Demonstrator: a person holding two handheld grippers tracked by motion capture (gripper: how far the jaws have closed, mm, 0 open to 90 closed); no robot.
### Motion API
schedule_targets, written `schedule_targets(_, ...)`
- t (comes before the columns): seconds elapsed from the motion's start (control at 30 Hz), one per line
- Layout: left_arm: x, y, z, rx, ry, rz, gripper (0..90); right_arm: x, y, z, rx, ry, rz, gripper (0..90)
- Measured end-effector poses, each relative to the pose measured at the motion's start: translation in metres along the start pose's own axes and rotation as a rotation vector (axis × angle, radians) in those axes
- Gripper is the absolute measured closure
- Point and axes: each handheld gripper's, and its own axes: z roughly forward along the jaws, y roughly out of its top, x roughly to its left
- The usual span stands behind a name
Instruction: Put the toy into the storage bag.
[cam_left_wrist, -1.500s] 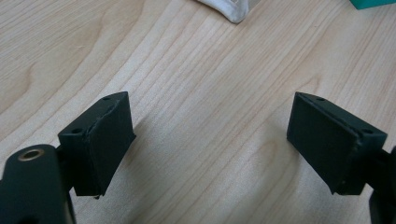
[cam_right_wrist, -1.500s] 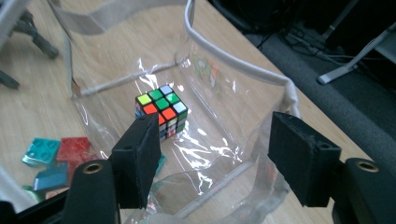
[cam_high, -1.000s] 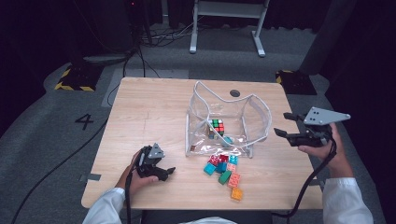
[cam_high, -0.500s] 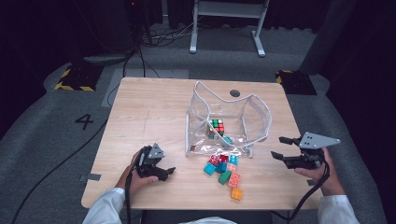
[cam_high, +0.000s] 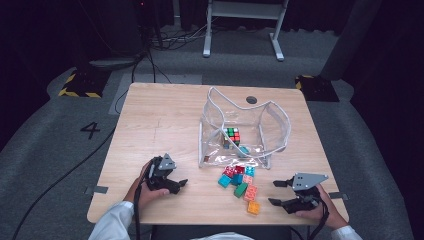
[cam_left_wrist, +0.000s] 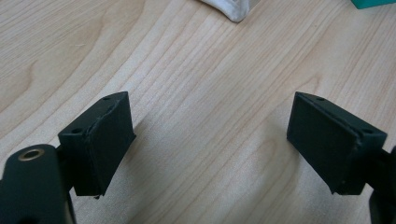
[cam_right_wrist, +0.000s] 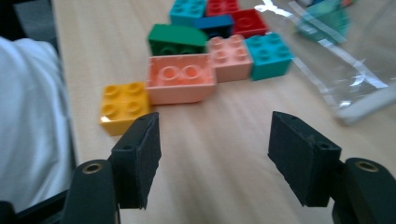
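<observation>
1. Your right gripper (cam_high: 278, 192) sits at the lower right of the high view, jaws spread wide and holding nothing.
2. In the right gripper view, the yellow brick (cam_right_wrist: 123, 106) lies just beyond one jaw at centre left, with the pink brick (cam_right_wrist: 181, 78) touching it.
3. Your left gripper (cam_high: 176, 184) rests at lower left of the high view, jaws wide over bare table (cam_left_wrist: 210, 93).
4. The clear bag (cam_high: 272, 120) stands at centre, a colour cube (cam_high: 231, 136) inside.
</observation>
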Motion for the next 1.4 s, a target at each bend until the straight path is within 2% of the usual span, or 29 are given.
schedule_targets(0.07, 0.0, 0.0, 0.0, -0.001, 0.0, 0.0, 14.7, 0.005, -0.004, 0.005, 0.017, 0.016, -0.016, 34.9)
schedule_targets(0.17, 0.0, 0.0, 0.0, 0.0, 0.0, 0.0, 14.7, 0.011, -0.008, 0.011, 0.008, 0.056, -0.035, 35.4)
schedule_targets(0.27, 0.0, 0.0, 0.0, 0.0, 0.0, 0.0, 14.7, 0.015, -0.009, 0.014, 0.011, 0.072, -0.032, 35.5)
schedule_targets(0.3, 0.0, 0.0, 0.0, 0.0, 0.0, 0.0, 14.7, 0.017, -0.009, 0.018, 0.014, 0.089, -0.048, 35.5)
schedule_targets(0.4, 0.0, 0.0, 0.0, 0.0, 0.0, 0.0, 14.7, 0.021, -0.009, 0.021, 0.031, 0.09, -0.056, 37.1)
schedule_targets(0.43, 0.0, 0.0, 0.0, -0.001, 0.0, 0.0, 14.7, 0.026, -0.009, 0.022, 0.03, 0.095, -0.089, 38.4)
schedule_targets(0.5, 0.0, 0.0, 0.0, -0.001, -0.001, 0.0, 14.7, 0.029, -0.007, 0.023, 0.025, 0.093, -0.097, 38.8)
schedule_targets(0.6, 0.0, 0.0, 0.0, 0.0, 0.0, 0.0, 14.7, 0.031, -0.006, 0.023, 0.025, 0.103, -0.079, 38.8)
schedule_targets(0.63, 0.0, 0.0, 0.0, 0.0, 0.0, 0.0, 14.7, 0.03, -0.006, 0.025, 0.004, 0.106, -0.099, 39.1)
schedule_targets(0.67, 0.0, 0.0, 0.0, 0.0, 0.0, 0.0, 14.7, 0.032, -0.005, 0.026, 0.008, 0.107, -0.079, 39.6)
schedule_targets(0.73, 0.0, 0.0, 0.0, -0.001, -0.001, -0.001, 14.7, 0.033, -0.004, 0.027, -0.003, 0.107, -0.088, 39.8)
schedule_targets(0.8, 0.0, 0.0, 0.0, 0.0, -0.001, -0.001, 14.7, 0.036, -0.004, 0.03, 0.0, 0.102, -0.075, 39.9)
schedule_targets(0.83, 0.0, 0.0, 0.0, 0.0, 0.0, 0.0, 14.7, 0.037, -0.003, 0.035, 0.002, 0.103, -0.098, 40.4)
schedule_targets(0.9, 0.0, 0.0, 0.0, 0.0, -0.001, 0.0, 14.7, 0.04, -0.001, 0.038, 0.015, 0.081, -0.112, 41.3)
schedule_targets(1.0, 0.0, 0.0, 0.0, 0.0, -0.001, 0.0, 14.7, 0.04, 0.001, 0.04, 0.012, 0.082, -0.111, 43.0)
schedule_targets(1.1, 0.0, 0.0, 0.0, 0.0, -0.001, 0.0, 14.7, 0.039, 0.001, 0.039, 0.013, 0.077, -0.106, 50.2)
schedule_targets(1.13, 0.0, 0.0, 0.0, 0.0, -0.001, 0.0, 14.7, 0.039, 0.001, 0.039, 0.013, 0.077, -0.106, 50.2)
schedule_targets(1.17, 0.0, 0.0, 0.0, 0.0, -0.001, 0.0, 14.7, 0.038, 0.0, 0.038, 0.001, 0.074, -0.133, 54.1)
schedule_targets(1.23, 0.0, 0.0, 0.0, 0.001, -0.001, 0.0, 14.7, 0.039, -0.002, 0.035, 0.007, 0.072, -0.126, 58.6)
schedule_targets(1.4, 0.0, 0.0, 0.0, 0.0, -0.001, 0.0, 14.7, 0.033, -0.006, 0.031, -0.008, 0.062, -0.158, 59.1)
